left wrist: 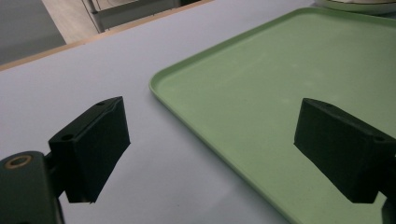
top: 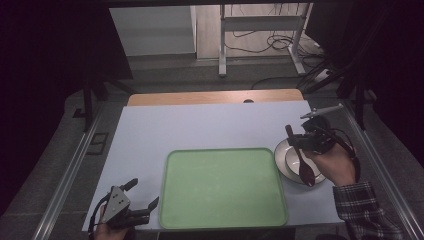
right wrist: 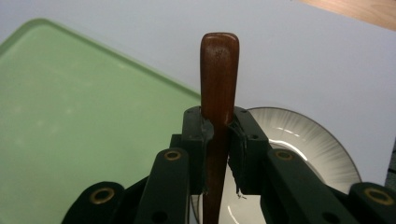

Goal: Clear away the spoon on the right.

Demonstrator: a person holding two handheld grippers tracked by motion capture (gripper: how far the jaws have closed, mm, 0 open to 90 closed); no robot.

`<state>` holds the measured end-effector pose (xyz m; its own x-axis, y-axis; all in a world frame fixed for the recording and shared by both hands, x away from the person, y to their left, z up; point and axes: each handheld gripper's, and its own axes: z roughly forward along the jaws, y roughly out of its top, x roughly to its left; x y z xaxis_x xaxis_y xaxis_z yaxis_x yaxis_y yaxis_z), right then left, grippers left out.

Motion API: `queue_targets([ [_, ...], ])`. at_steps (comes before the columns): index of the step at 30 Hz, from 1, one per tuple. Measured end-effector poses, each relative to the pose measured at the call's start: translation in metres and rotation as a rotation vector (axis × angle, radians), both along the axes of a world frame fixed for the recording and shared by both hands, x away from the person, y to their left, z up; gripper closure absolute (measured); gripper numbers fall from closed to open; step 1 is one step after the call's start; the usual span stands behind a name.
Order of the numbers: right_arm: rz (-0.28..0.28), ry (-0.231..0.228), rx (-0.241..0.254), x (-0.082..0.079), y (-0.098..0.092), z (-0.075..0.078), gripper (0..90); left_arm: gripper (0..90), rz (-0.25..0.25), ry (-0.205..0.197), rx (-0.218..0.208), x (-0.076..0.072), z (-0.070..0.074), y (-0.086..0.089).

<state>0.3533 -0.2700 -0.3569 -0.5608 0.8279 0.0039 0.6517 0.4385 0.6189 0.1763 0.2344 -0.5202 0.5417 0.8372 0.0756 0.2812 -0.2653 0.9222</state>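
A dark wooden spoon is clamped by its handle in my right gripper, lifted over the white bowl at the right of the table. In the right gripper view the spoon handle stands up between the pressed pads of my right gripper, with the bowl below. A green tray lies in the middle of the table. My left gripper rests open near the tray's left edge, at the table's front. In the left gripper view my left gripper straddles the rim of the tray with nothing between the jaws.
The pale blue table top has a wooden strip along its far edge. A metal stand and cables sit on the floor beyond. A plaid sleeve enters at the bottom right.
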Motion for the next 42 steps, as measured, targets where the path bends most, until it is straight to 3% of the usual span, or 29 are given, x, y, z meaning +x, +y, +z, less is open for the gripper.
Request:
queue_targets([
  [17, 0.087, 0.085, -0.011, -0.015, 0.029, -0.012, 77.2, 11.4, 0.001, 0.007, 0.003, 0.000, 0.000, 0.000],
  [23, 0.115, 0.120, -0.022, -0.017, 0.044, -0.019, 77.2, 11.2, 0.005, 0.010, -0.011, 0.000, 0.000, 0.002],
  [30, 0.135, 0.164, -0.037, -0.017, 0.061, -0.028, 77.2, 7.1, 0.013, 0.018, -0.056, 0.001, 0.000, 0.006],
  [42, 0.154, 0.246, -0.076, -0.011, 0.083, -0.053, 77.2, 2.8, 0.007, 0.016, -0.022, 0.001, 0.000, 0.003],
])
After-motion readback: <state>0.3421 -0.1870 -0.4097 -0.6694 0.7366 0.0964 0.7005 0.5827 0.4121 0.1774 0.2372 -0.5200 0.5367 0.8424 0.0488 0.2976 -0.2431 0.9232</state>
